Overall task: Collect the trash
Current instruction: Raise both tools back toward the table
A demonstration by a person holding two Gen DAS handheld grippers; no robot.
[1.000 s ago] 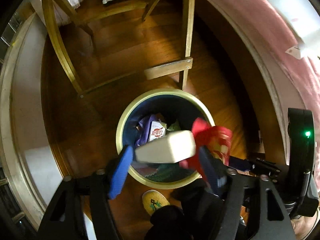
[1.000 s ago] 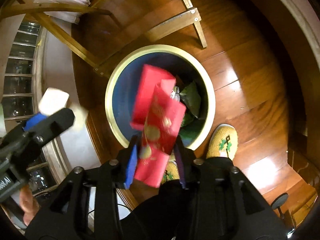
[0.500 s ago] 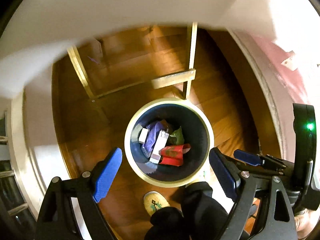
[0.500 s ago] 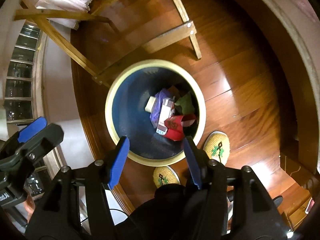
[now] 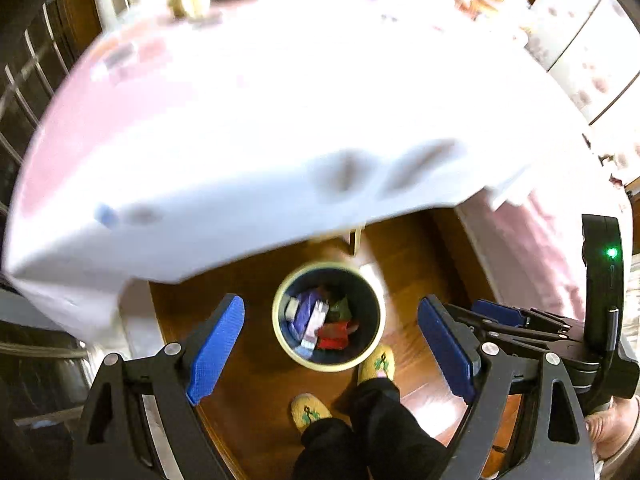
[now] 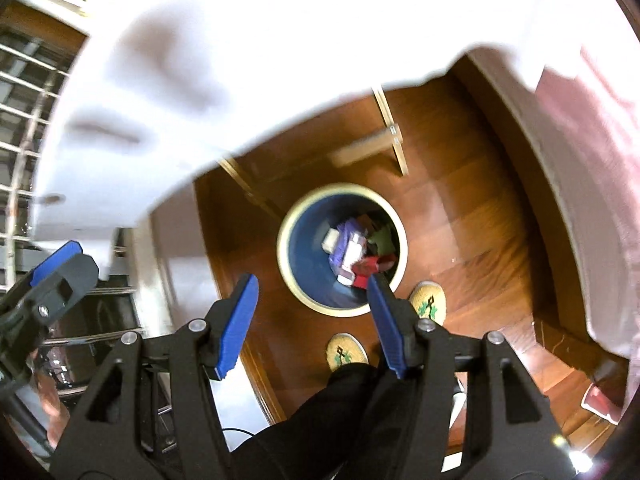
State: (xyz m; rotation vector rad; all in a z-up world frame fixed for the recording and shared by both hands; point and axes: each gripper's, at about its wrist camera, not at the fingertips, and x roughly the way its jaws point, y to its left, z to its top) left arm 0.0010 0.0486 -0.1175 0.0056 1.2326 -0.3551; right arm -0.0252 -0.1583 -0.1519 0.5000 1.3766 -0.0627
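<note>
Trash (image 5: 320,322) lies binned below both parted grippers.

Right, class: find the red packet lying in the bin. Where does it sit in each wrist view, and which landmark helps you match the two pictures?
Left wrist: the red packet lies low and right inside the bin, just below picture centre.
Right wrist: the red packet lies at the bin's right side, by the right gripper's right fingertip.
Shared landmark: the yellow slippers beside the bin.

Home: wooden floor (image 6: 472,240), slippers (image 6: 429,305), tablecloth (image 5: 280,120).
</note>
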